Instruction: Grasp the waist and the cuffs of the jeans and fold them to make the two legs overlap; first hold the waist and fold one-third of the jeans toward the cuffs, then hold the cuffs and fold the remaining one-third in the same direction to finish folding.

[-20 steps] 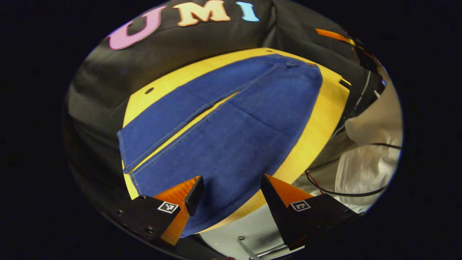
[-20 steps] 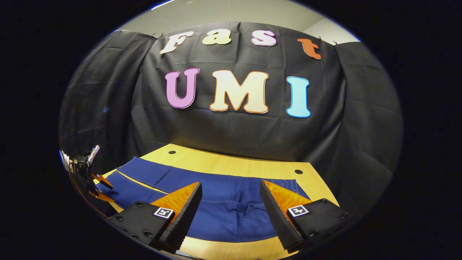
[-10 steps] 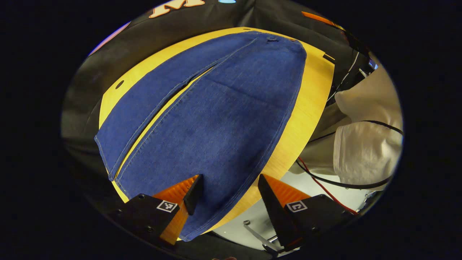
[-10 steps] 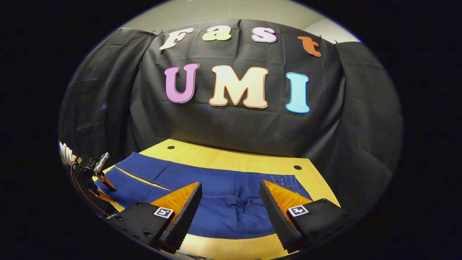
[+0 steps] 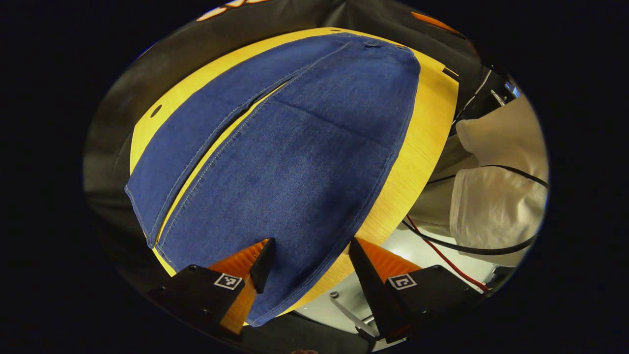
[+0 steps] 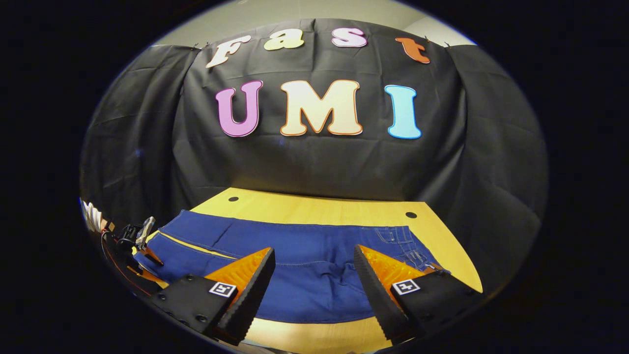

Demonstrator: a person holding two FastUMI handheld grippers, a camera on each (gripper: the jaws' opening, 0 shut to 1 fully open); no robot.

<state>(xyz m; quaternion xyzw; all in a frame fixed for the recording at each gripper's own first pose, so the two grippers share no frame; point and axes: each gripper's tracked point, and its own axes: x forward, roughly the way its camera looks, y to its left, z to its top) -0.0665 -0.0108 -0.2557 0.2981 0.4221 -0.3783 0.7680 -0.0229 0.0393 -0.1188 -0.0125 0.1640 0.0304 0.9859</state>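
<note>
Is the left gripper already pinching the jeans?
Apart, it seems. In the left gripper view the left gripper stands open above the jeans near the cuff, with cloth showing between the spread fingers and neither pressing on it.

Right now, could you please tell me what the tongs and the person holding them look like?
Each pair of tongs, left tongs and right tongs, has two wedge-shaped ridged fingers on black blocks carrying small square black-and-white markers. The person wears a white top; black and red cables trail nearby.

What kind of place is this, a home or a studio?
Most likely a recording booth, not a home: black cloth hangs as a wall behind a wooden table, where jeans lie flat, with loose cables beside it.
</note>
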